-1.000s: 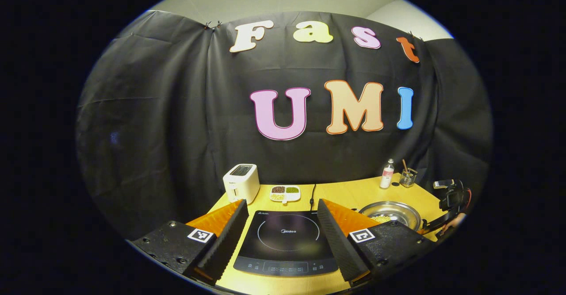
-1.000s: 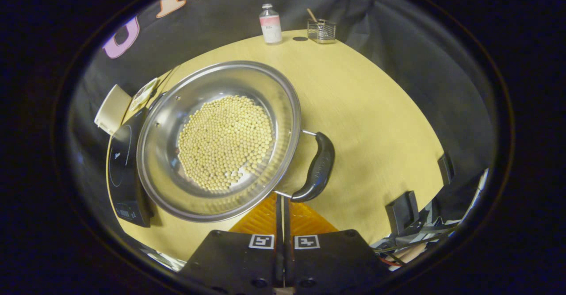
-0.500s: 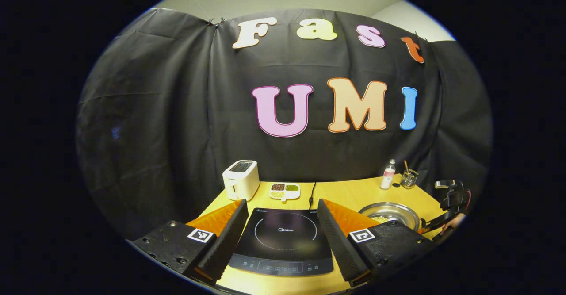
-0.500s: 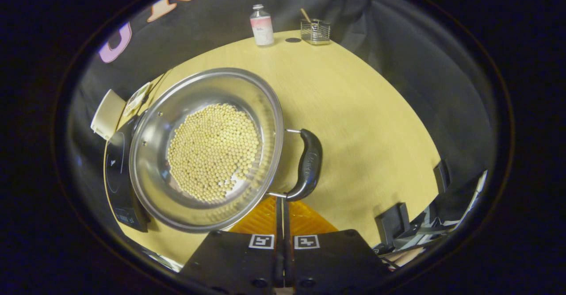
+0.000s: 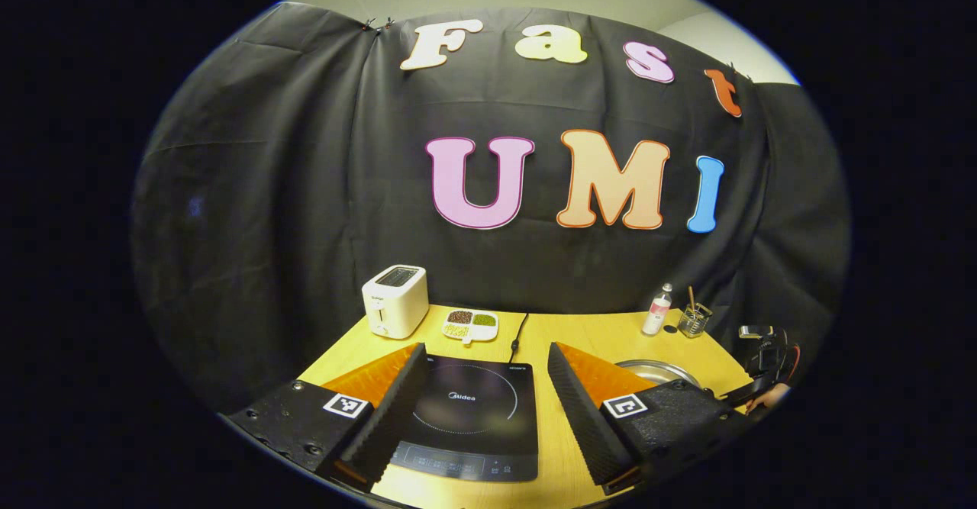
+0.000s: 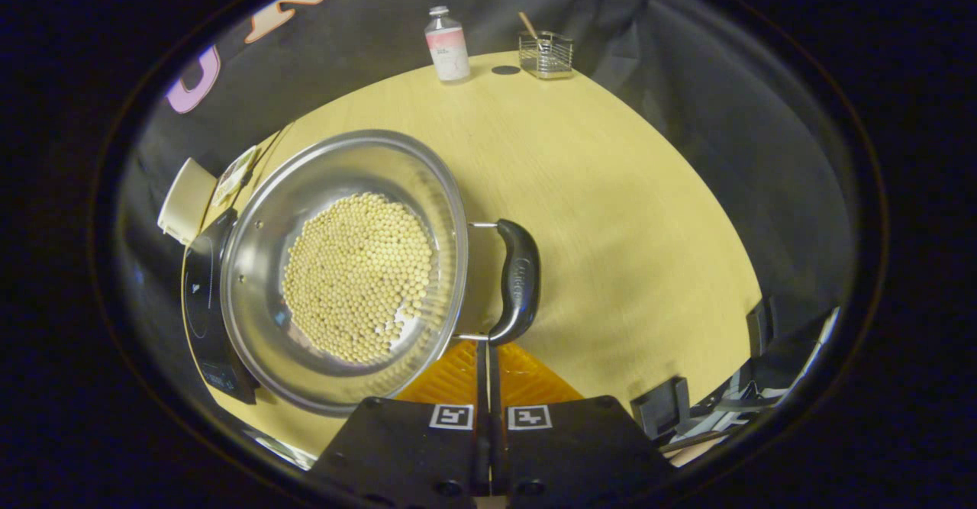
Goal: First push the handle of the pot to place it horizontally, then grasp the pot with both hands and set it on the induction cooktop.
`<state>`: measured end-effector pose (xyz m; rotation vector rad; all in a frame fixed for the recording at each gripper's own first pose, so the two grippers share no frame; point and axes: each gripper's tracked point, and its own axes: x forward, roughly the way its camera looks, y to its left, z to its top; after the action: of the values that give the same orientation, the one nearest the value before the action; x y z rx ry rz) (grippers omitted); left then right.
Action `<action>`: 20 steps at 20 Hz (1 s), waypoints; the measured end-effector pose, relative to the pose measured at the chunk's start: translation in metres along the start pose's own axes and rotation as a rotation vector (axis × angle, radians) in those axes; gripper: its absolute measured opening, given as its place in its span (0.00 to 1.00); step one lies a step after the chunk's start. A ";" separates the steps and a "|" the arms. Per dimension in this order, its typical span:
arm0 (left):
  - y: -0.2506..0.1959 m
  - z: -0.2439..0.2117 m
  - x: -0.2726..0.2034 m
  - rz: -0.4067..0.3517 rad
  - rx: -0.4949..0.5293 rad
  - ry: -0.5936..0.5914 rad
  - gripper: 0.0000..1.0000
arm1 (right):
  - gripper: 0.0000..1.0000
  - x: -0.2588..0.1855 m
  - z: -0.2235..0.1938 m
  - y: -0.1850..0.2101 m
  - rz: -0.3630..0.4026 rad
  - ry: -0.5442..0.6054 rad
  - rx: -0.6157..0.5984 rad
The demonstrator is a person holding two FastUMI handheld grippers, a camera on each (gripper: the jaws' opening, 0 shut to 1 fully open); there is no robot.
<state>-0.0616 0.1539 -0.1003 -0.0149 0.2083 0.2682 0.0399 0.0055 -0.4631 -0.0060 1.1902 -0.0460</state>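
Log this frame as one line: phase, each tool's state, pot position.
phase: pushing handle | right tool: shut, at handle end | left tool: open, over cooktop | pot: on table, off cooktop

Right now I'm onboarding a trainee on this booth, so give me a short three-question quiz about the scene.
1. True or false: the right claw is shut, its tips by the pot handle.
2. What fills the pot? A) water B) pale round beans C) nothing
3. Fill in: the left claw hovers open over the ____.

Key: 1 true; 2 B; 3 induction cooktop.
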 end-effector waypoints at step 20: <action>-0.043 -0.007 0.039 0.061 -0.012 0.052 0.96 | 0.39 -0.002 0.044 -0.028 0.139 0.089 0.009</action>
<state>-0.0149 0.1219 -0.1154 -0.0271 0.2596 0.3301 0.0787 -0.0235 -0.4440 0.0876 1.2770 0.0716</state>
